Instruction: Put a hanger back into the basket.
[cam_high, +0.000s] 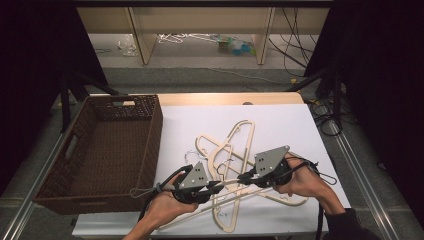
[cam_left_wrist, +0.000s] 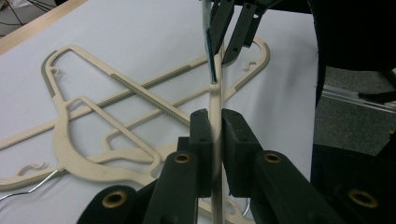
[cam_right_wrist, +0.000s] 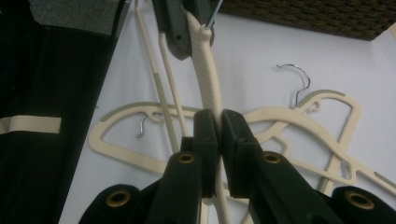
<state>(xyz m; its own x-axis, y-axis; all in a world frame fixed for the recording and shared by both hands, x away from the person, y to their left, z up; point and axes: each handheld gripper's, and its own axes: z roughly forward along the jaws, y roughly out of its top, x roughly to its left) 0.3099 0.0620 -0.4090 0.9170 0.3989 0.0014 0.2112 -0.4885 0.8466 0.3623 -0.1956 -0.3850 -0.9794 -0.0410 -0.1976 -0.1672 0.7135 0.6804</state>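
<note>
Two tongs clamp one cream plastic clothes hanger (cam_high: 231, 183), lifted edge-up above the pile near the bench's front edge. Left tongs (cam_high: 218, 185) pinch its thin bar; right tongs (cam_high: 243, 176) are shut on its ribbed arm (cam_right_wrist: 205, 79), facing the left pair.

Progress, by judgement: early. Dark brown woven wicker basket (cam_high: 150, 131) at the bench's left edge looks empty; nothing appears stowed yet. This hanger is raised but not carried across.

Left to do: several more cream hangers (cam_high: 235, 140) lie crossed on the white bench cover (cam_high: 280, 120) at centre, metal hooks (cam_right_wrist: 299, 79) overlapping arms.

In the way: tangled hooks may snag the lifted one; basket's near wall must be cleared.
</note>
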